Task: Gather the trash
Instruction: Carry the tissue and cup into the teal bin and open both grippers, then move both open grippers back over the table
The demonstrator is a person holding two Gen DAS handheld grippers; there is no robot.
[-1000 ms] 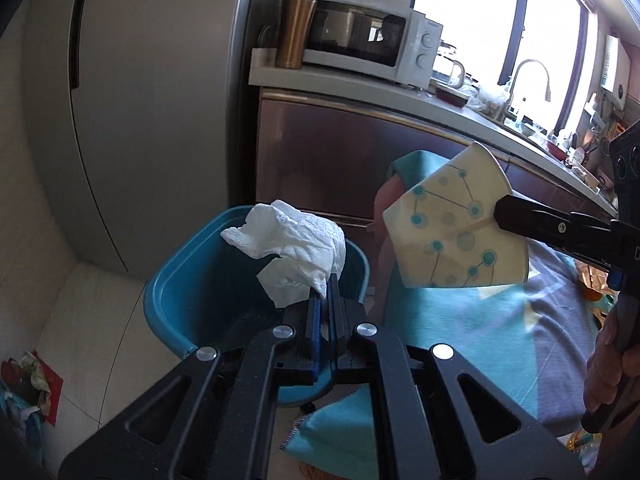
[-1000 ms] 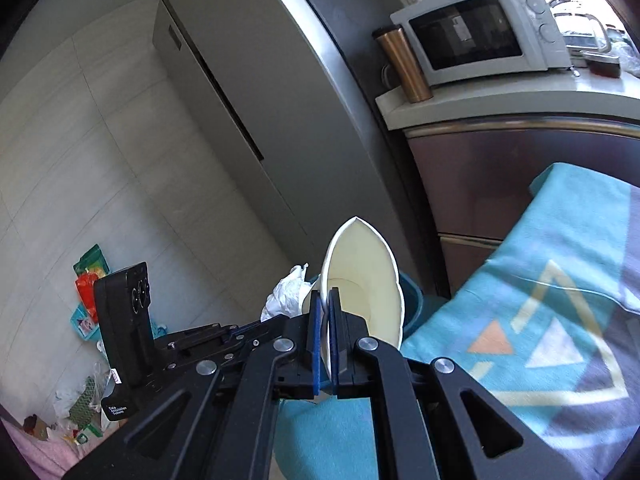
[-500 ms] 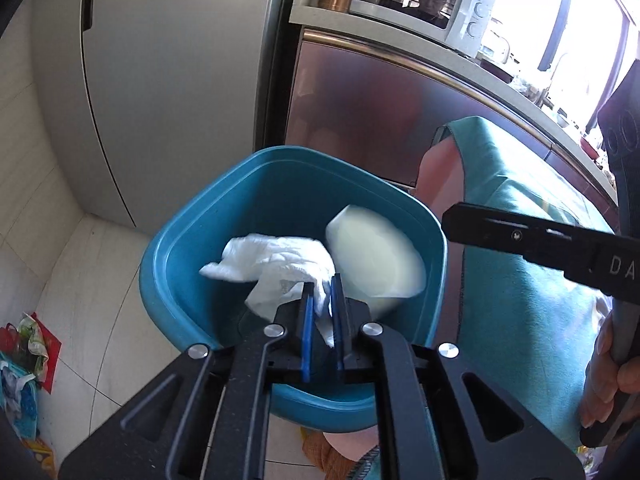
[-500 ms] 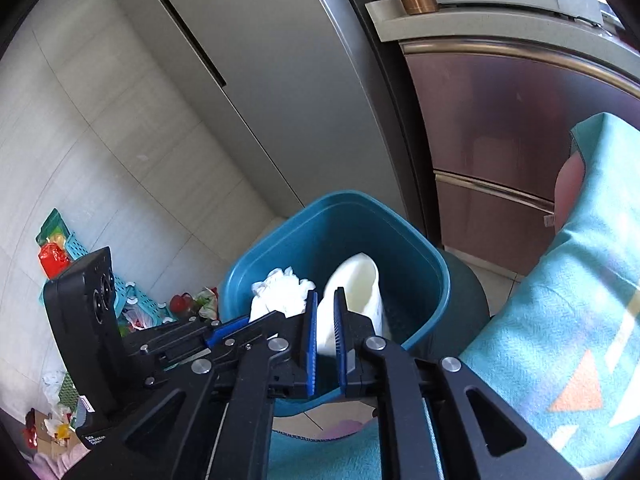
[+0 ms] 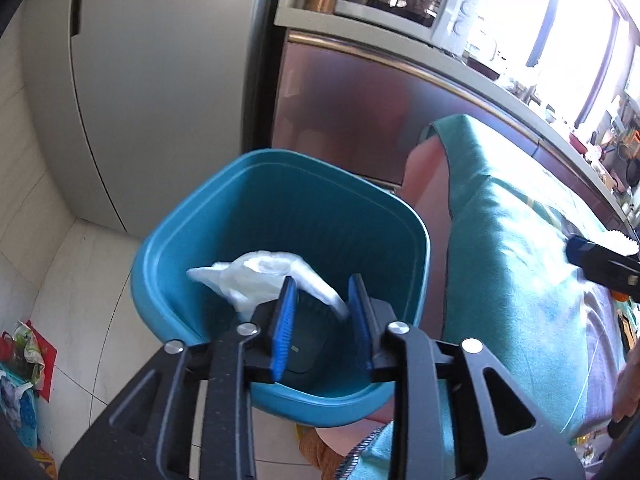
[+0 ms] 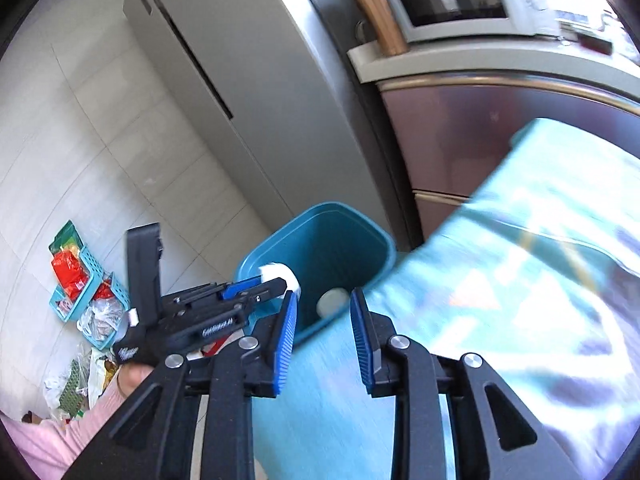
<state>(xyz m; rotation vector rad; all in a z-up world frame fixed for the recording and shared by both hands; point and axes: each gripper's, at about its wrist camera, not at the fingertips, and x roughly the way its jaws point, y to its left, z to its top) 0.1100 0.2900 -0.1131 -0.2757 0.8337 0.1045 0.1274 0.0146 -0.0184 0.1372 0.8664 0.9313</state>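
A blue bin [image 5: 320,216] stands on the floor against the table's end. My left gripper [image 5: 322,284] hovers over its mouth, and its jaws are opening. A crumpled white tissue [image 5: 256,274] hangs loose just past the pads, blurred, and nothing presses on it. The right wrist view shows the same left gripper [image 6: 260,284] at the bin [image 6: 332,236] rim with the tissue [image 6: 280,272] at its tip. My right gripper [image 6: 324,300] is over the table edge with its jaws opening and nothing between them. A white paper cup [image 6: 332,302] lies at the bottom of the bin.
A teal patterned cloth [image 6: 520,264] covers the table to the right of the bin. Behind the bin stand a grey fridge [image 5: 160,80] and a counter with a microwave [image 5: 400,0]. Baskets of bags [image 6: 80,280] and litter sit on the tiled floor at left.
Both grippers came down over the bin and went from shut to open. The cup left the right gripper and dropped into the bin. The tissue came loose, and the right gripper drew back.
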